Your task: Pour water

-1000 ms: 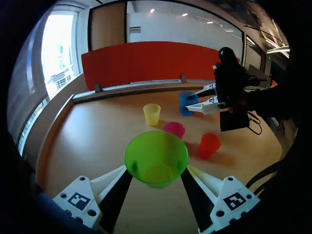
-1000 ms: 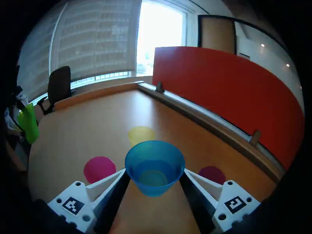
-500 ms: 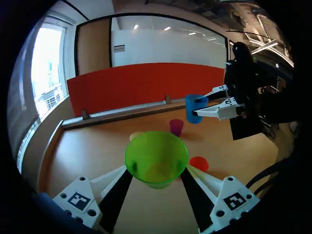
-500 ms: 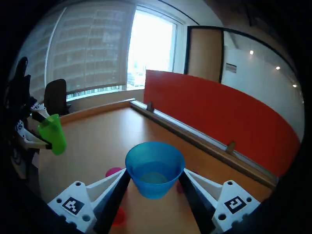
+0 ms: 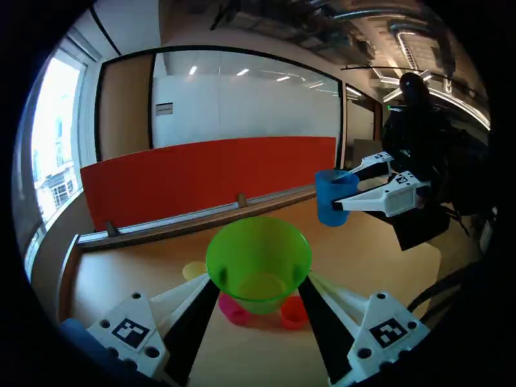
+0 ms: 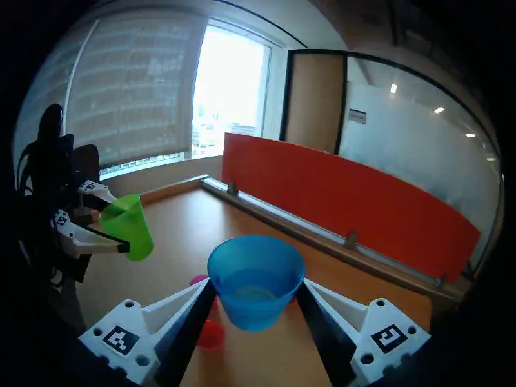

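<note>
The blue translucent plastic cup (image 6: 256,284) is held upright in the right gripper (image 6: 256,288), whose jaws are closed to the cup's width with a finger pressed on each side; a shallow pool of water is seen in its bottom. The green translucent plastic cup (image 5: 258,261) is clamped the same way by the jaws of the left gripper (image 5: 258,282); no water can be made out in it. In the right gripper view the green cup (image 6: 129,227) is seen at about ten o'clock of the blue one, well apart from it; in the left gripper view the blue cup (image 5: 332,197) is seen at about two o'clock. Both cups are held above the wooden counter (image 5: 129,271), on which a small yellow cup (image 5: 193,269), a pink cup (image 5: 232,309) and an orange-red cup (image 5: 293,313) are left standing, a red partition (image 5: 213,174) behind them. The pickups are judged done; the pour is not yet begun; the cups are to be brought together and the blue one tipped over the green.
</note>
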Demonstrator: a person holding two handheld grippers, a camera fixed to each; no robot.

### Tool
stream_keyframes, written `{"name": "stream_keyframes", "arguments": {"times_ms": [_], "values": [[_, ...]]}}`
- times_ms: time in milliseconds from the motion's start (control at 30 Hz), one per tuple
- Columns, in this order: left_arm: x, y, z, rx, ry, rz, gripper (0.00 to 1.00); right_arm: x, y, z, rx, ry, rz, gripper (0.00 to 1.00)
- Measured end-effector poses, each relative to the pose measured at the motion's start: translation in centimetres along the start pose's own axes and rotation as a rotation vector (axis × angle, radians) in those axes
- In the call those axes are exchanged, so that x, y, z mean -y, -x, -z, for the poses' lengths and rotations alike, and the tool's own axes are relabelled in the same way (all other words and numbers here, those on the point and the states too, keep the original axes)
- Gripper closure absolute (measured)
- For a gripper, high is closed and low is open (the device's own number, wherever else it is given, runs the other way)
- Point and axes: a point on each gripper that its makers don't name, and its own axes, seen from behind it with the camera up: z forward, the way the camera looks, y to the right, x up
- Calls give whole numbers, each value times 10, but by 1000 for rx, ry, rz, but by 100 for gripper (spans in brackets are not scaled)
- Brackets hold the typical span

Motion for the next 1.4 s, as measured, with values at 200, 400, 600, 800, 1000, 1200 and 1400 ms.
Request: {"name": "stream_keyframes", "arguments": {"times_ms": [200, 400, 600, 800, 1000, 1200, 1400], "values": [[-13, -20, 4, -40, 49, -17, 19, 12, -5, 28, -7, 37, -14, 12], [-26, -34, 11, -73, 92, -27, 19, 30, -13, 47, -25, 51, -28, 12], [-40, -45, 23, -100, 130, -40, 19, 47, -23, 63, -41, 53, -23, 12], [-54, -50, 34, -120, 166, -34, 19, 61, -28, 76, -41, 55, -2, 12], [-61, -50, 43, -129, 186, -26, 19, 74, -35, 85, -51, 56, 15, 12], [-65, -48, 49, -127, 198, -25, 19, 83, -44, 87, -65, 50, 27, 12], [-67, -45, 52, -121, 204, -21, 19, 90, -56, 85, -85, 35, 48, 12]]}}
